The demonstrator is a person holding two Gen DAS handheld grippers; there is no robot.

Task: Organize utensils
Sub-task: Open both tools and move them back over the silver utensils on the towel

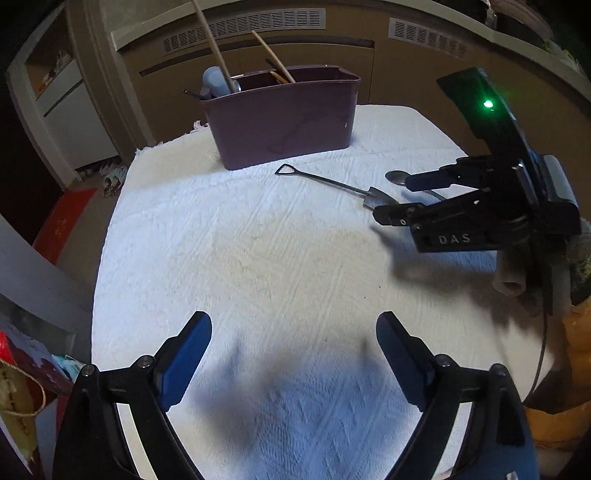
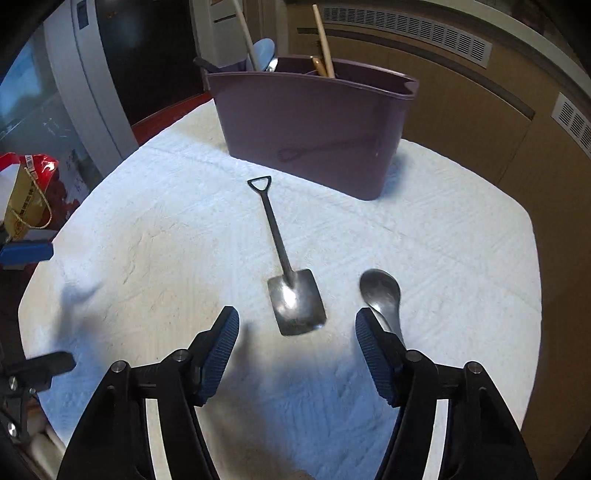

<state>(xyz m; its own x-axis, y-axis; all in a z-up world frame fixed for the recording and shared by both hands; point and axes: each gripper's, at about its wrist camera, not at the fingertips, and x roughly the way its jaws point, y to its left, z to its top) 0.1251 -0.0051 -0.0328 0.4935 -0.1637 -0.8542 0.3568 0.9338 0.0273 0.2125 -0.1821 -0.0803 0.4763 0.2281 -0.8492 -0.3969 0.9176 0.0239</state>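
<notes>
A dark shovel-shaped metal spoon (image 2: 286,266) lies flat on the white cloth, its blade toward me and its triangular handle end toward a purple utensil bin (image 2: 314,125). Beside it on the right lies a round metal spoon (image 2: 380,291). My right gripper (image 2: 297,325) is open just short of the shovel blade, with its right finger over the round spoon's handle. Seen from the left wrist, the shovel spoon (image 1: 325,182) and round spoon (image 1: 397,177) lie by the right gripper (image 1: 393,199). My left gripper (image 1: 293,332) is open over bare cloth. The bin (image 1: 280,114) holds wooden-handled utensils.
The white textured cloth (image 2: 147,240) covers a rounded table. A red-and-gold gift bag (image 2: 26,199) stands off the table's left edge. Brown cabinets with vent grilles (image 1: 243,22) run behind the bin. An orange object (image 1: 576,332) sits at the right edge.
</notes>
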